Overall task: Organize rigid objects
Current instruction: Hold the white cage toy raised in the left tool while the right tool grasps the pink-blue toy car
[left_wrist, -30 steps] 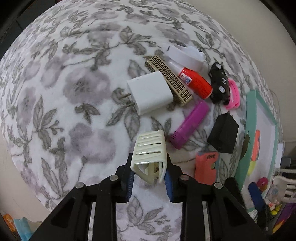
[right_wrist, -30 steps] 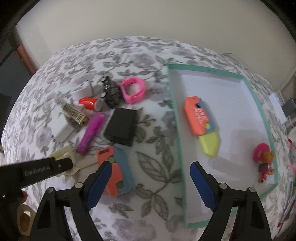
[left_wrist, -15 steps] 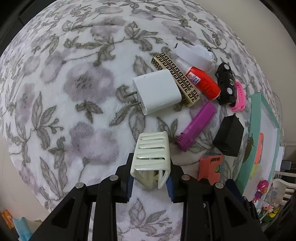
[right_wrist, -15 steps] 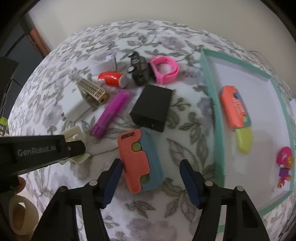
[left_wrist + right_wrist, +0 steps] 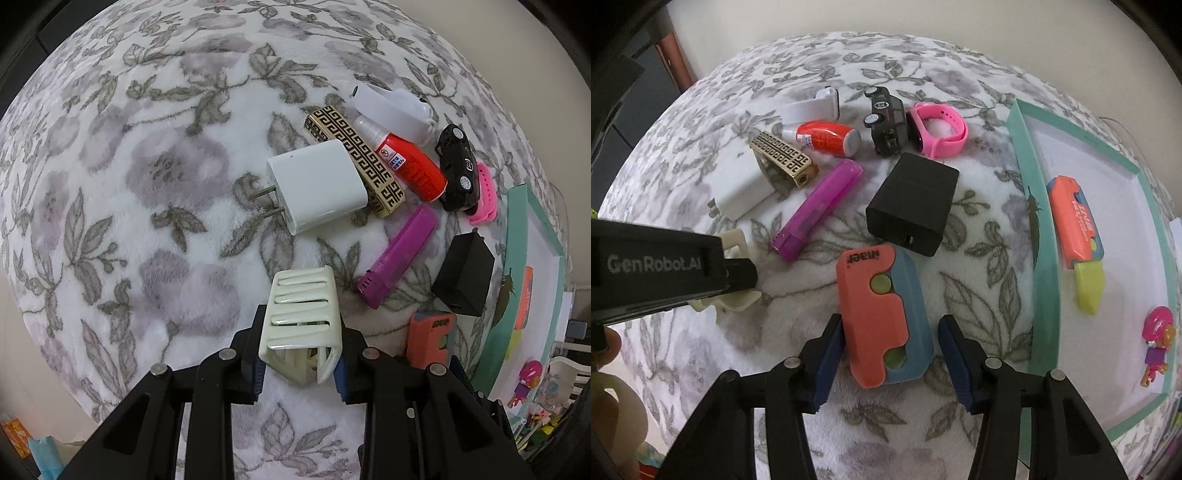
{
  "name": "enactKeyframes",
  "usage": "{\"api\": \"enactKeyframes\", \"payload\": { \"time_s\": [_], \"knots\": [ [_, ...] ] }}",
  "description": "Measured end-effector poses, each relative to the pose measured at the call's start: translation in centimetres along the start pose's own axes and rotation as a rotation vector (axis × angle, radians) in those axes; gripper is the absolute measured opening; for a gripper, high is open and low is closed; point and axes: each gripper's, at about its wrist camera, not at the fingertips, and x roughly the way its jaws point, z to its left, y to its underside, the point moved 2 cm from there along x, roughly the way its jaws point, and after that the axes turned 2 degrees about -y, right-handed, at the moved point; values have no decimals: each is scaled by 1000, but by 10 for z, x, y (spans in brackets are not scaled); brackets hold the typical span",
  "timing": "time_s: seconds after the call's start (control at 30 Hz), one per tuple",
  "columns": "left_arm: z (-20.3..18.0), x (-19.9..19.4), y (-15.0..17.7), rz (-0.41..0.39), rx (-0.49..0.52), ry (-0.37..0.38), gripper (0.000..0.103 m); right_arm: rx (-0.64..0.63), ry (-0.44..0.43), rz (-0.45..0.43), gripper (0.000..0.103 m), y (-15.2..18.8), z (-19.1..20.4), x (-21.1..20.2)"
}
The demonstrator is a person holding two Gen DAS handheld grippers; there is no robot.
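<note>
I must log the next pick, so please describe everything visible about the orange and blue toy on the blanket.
The orange and blue toy is a flat, plastic-looking block with two green round buttons and dark lettering at its far end. It lies flat on the flowered blanket, between the closing fingers of the right claw; a small gap shows at each side.

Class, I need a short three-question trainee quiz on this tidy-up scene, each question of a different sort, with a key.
1. True or false: the left hand-held gripper is clamped on the cream slotted clip.
2. Multiple choice: what lies between the fingers of the right hand-held gripper? A) the purple tube B) the orange-and-blue case C) the black charger
3. Fill in: inside the teal tray lie an orange-and-yellow toy knife and a small pink ____.

Key
1. True.
2. B; the jaws are closing round it, with gaps on both sides.
3. Toy figure.
</note>
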Motion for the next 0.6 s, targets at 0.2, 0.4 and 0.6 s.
{"api": "enactKeyframes", "payload": {
  "time_s": [0.2,0.4,0.6],
  "knots": [
    [-6,-1,3,-10,20,-18,31,-5,-4,-5,53,0,-3,-1],
    [-13,-4,3,-20,36,-31,30,-25,0,-8,48,0,3,-3],
    [-18,-18,0,-57,37,-28,30,-4,-14,-11,47,-1,0,-6]
  ]
}}
